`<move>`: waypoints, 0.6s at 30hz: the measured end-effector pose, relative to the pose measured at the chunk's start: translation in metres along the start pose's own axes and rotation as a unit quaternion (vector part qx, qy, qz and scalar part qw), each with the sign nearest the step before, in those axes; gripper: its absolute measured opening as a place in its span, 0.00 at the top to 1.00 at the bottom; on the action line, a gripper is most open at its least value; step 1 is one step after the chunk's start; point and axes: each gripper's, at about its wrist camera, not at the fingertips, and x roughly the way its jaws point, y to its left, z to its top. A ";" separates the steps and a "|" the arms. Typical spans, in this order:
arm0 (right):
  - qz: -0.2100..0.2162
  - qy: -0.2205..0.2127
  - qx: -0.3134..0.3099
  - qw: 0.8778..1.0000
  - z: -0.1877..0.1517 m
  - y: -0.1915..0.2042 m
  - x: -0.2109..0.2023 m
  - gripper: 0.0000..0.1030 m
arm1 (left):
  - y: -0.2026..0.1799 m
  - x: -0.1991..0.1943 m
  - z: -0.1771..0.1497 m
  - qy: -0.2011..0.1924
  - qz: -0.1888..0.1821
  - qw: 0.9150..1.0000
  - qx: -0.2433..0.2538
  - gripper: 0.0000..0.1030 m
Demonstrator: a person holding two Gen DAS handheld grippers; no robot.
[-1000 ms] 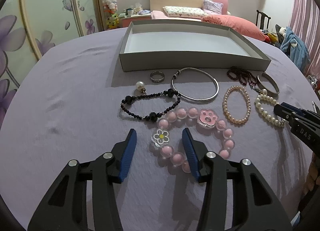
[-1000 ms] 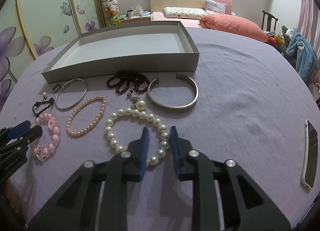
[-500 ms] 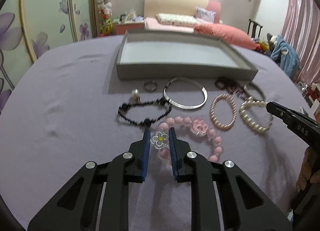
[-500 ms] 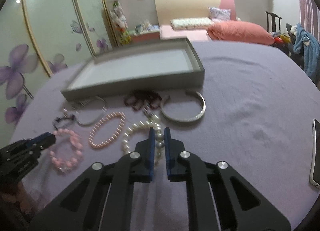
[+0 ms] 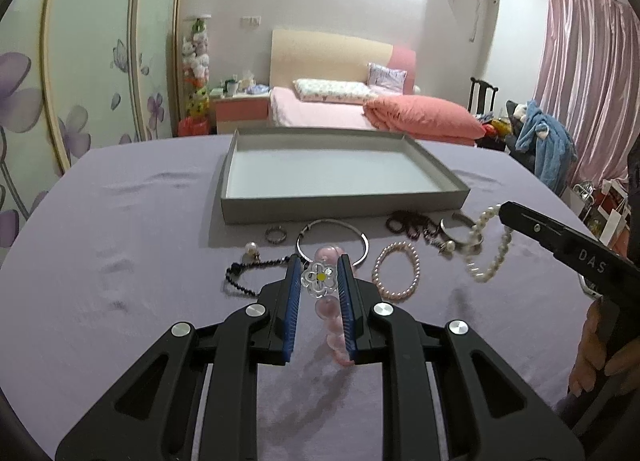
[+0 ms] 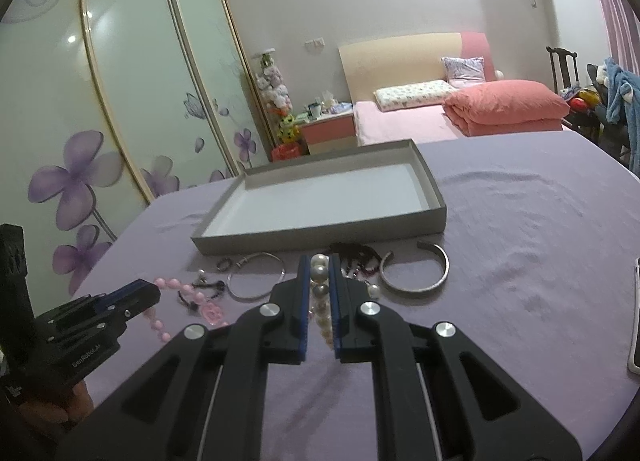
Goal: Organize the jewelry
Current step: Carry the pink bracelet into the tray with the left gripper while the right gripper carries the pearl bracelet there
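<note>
My left gripper is shut on a pink bead bracelet, with its clear flower charm between the blue pads; the beads hang off the purple cloth. My right gripper is shut on a white pearl bracelet. In the left wrist view the pearl bracelet dangles from the right gripper. In the right wrist view the pink bracelet droops under the left gripper. An empty grey tray lies beyond both.
Between the grippers and the tray lie a silver bangle, a ring, a black bead bracelet, a pink pearl bracelet, dark red beads and a silver cuff. A phone lies at the far right.
Both grippers closed, the left on the pink bracelet's flower charm and the right on the pearl bracelet. Both then rose and lifted the bracelets off the cloth.
</note>
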 end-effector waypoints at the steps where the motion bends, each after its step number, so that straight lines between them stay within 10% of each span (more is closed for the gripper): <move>1: 0.002 -0.002 -0.001 1.000 0.001 0.001 -0.001 0.90 | -0.001 -0.001 0.001 -0.004 0.000 1.000 0.000 0.81; 18: 0.012 -0.051 -0.019 0.998 0.017 0.021 -0.018 0.90 | -0.005 -0.020 0.018 -0.055 0.011 0.998 0.000 0.81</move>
